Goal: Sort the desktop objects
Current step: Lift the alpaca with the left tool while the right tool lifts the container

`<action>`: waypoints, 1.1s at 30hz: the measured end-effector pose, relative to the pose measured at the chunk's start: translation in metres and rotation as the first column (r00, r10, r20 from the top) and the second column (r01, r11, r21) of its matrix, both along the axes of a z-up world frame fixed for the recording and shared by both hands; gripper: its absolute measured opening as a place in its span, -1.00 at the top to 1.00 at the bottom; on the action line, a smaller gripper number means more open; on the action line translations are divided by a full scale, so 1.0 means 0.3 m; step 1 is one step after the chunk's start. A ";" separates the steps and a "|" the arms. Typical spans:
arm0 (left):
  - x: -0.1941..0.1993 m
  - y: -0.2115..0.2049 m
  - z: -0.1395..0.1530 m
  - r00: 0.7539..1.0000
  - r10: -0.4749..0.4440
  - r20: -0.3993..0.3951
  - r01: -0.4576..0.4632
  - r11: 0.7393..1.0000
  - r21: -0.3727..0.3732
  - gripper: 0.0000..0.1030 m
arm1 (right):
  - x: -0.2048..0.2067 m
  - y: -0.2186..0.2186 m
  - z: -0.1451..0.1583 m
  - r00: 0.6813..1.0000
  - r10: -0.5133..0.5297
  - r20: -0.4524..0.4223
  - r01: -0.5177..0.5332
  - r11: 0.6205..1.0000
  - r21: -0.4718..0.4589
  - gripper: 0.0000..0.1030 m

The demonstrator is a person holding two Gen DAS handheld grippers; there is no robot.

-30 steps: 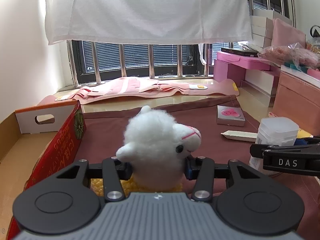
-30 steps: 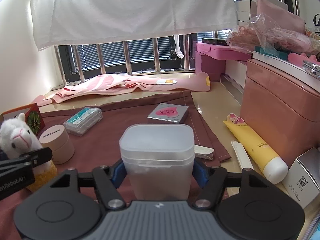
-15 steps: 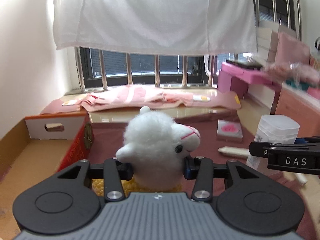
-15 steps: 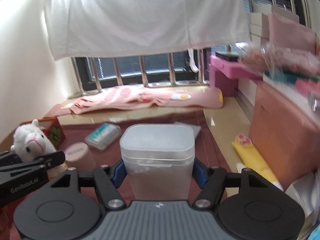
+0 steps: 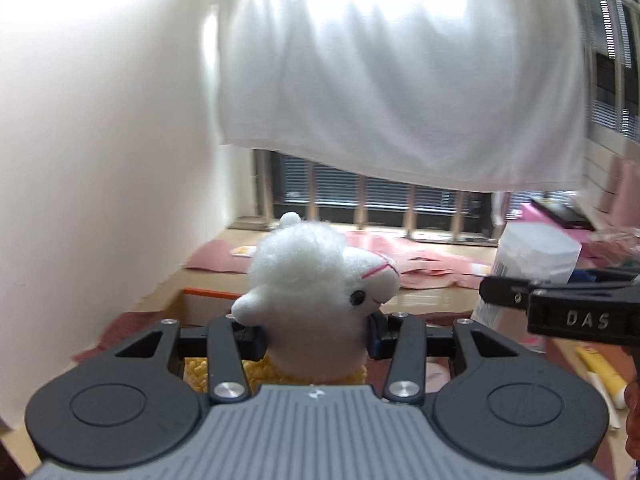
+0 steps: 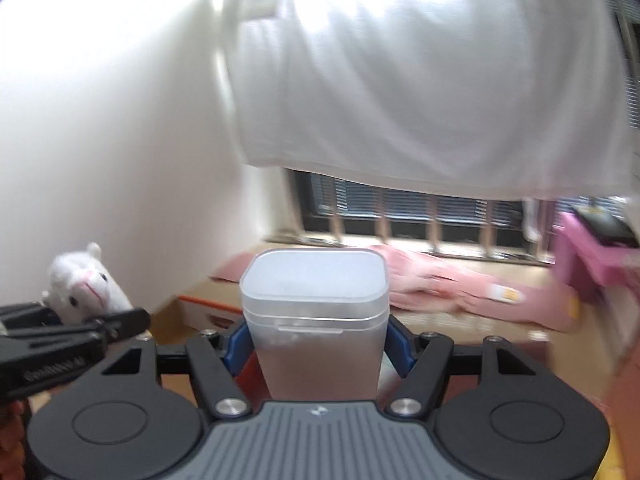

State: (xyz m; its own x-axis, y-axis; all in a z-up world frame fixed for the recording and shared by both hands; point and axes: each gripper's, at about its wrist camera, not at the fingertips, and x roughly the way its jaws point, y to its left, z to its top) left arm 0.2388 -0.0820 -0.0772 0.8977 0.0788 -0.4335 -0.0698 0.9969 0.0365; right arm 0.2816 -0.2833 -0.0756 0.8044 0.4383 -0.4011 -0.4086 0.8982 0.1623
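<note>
My left gripper (image 5: pixel 316 340) is shut on a white plush alpaca (image 5: pixel 312 280) with a yellow base, held up in the air. The alpaca also shows at the left of the right wrist view (image 6: pixel 86 284). My right gripper (image 6: pixel 316 344) is shut on a frosted plastic box (image 6: pixel 316 312) with a lid, also lifted. That box shows at the right of the left wrist view (image 5: pixel 532 264), level with the alpaca. An open cardboard box with an orange rim (image 5: pixel 208 300) lies below and ahead of both grippers.
A white wall is close on the left. A white cloth (image 5: pixel 400 80) hangs over the barred window (image 5: pixel 380 196). Pink mats (image 6: pixel 460 288) lie on the sill. A yellow tube (image 5: pixel 600 368) lies low on the right. Pink furniture (image 6: pixel 592 248) stands at the right.
Both grippers have risen and tilted upward, turning left toward the wall with their objects held. The maroon cloth and desktop items have dropped out of view. The cardboard box is now ahead.
</note>
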 end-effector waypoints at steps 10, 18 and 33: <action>0.107 0.286 0.012 0.999 0.014 -0.042 -0.013 0.999 0.042 0.15 | 0.129 0.342 -0.007 0.996 0.088 -0.024 -0.088 0.996 0.011 -0.28; 0.304 0.443 -0.100 0.985 -0.132 -0.107 0.135 0.991 0.015 0.15 | 0.279 0.476 -0.150 0.994 0.065 -0.090 -0.068 0.997 -0.030 -0.28; 0.489 0.496 -0.305 0.882 -0.402 -0.247 0.432 0.899 0.078 0.15 | 0.461 0.541 -0.249 0.993 0.016 -0.118 -0.025 0.997 -0.071 -0.28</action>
